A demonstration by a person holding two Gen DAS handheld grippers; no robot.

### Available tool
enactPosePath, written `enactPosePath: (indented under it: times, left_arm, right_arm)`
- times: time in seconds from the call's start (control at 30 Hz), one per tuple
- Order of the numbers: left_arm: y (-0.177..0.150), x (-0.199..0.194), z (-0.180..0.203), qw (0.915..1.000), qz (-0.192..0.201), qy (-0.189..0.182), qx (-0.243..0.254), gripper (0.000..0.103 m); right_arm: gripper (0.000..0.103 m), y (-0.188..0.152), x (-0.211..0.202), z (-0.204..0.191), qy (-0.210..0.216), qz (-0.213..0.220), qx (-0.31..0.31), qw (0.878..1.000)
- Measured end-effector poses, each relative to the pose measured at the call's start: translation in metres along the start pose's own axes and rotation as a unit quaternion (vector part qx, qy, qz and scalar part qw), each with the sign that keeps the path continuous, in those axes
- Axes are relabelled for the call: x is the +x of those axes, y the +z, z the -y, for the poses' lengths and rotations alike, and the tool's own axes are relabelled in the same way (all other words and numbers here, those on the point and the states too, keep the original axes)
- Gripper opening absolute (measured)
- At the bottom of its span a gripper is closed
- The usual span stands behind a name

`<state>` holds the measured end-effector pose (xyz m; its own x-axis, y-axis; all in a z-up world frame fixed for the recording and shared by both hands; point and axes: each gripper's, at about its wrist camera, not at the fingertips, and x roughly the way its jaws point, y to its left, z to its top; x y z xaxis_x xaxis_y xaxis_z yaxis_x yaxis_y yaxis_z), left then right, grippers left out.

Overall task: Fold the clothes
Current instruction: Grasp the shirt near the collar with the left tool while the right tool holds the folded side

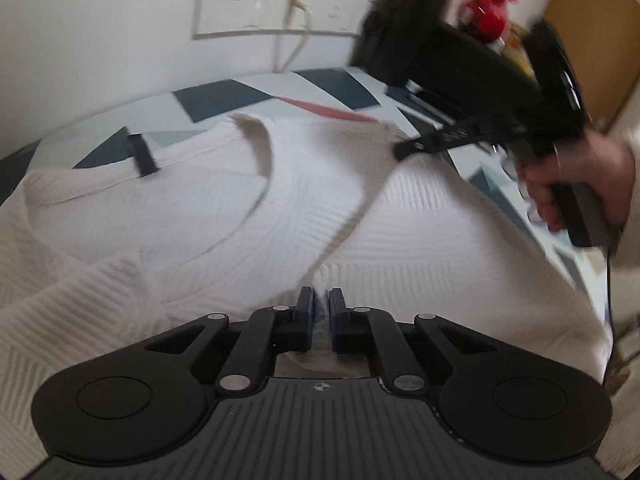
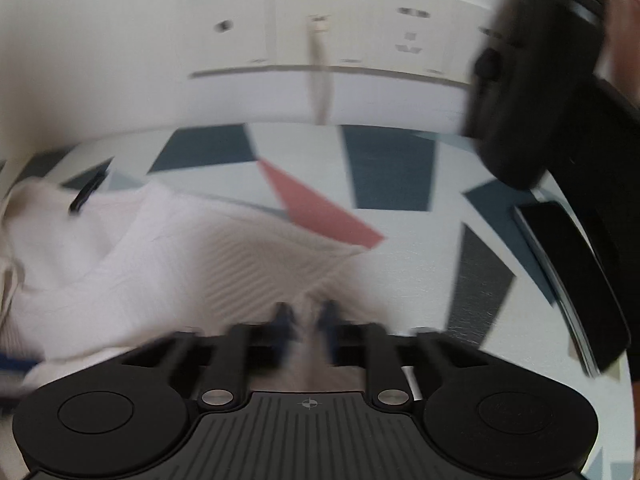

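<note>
Fingers on the left gripper [image 1: 320,308] are nearly pressed together, with only a thin gap, and a pinch of the white knitted sweater [image 1: 224,216] is sitting in that gap. They are gripping the cloth near its closest edge. Most of the sweater is spreading out ahead of these fingers and to both sides, lying on the surface [image 1: 224,98], which has grey, dark blue and pink shapes on it. A fold of cloth is running up and away from the fingers toward the far edge.

Over on the right gripper [image 2: 306,312], the fingers are close together too. That picture is very blurry, but pale ribbed cloth is showing between them, so I think they are pinching the sweater as well. In that view the sweater [image 2: 132,248] is mostly ahead and to the left of the fingers, and the bare surface [image 2: 392,168] is ahead and to the right. A person's hand [image 1: 576,184] is gripping the handle of that right gripper, well off to the right and ahead of the left fingers.

I think this is the folding step, with both grippers taking hold of one side of the sweater. Next, both pairs of fingers need to keep their pinch and carry the cloth across together, so the fold is laying flat and even.
</note>
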<state>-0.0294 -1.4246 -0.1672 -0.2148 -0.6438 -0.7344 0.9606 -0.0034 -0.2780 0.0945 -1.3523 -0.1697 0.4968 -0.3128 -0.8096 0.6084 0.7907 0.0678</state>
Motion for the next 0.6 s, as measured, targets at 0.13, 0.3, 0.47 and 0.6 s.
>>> enactPosePath:
  times: [0.13, 0.3, 0.47, 0.6]
  left_arm:
    - [0.009, -0.007, 0.002, 0.9996, 0.02, 0.022, -0.007, 0.004]
    - [0.029, -0.01, 0.015, 0.9969, 0.054, 0.057, -0.001, 0.003]
    - [0.056, -0.002, 0.019, 0.994, 0.073, 0.082, 0.005, 0.003]
    - [0.065, 0.001, 0.012, 0.9904, 0.085, 0.109, -0.004, 0.002]
  right_arm:
    - [0.007, 0.001, -0.009, 0.027, -0.001, 0.035, 0.051, 0.998]
    - [0.007, 0.005, -0.019, 0.037, -0.003, 0.075, 0.067, 0.995]
    - [0.007, 0.022, -0.018, 0.05, 0.004, 0.101, 0.097, 0.99]
    - [0.007, 0.037, -0.002, 0.056, 0.019, 0.109, 0.105, 0.988]
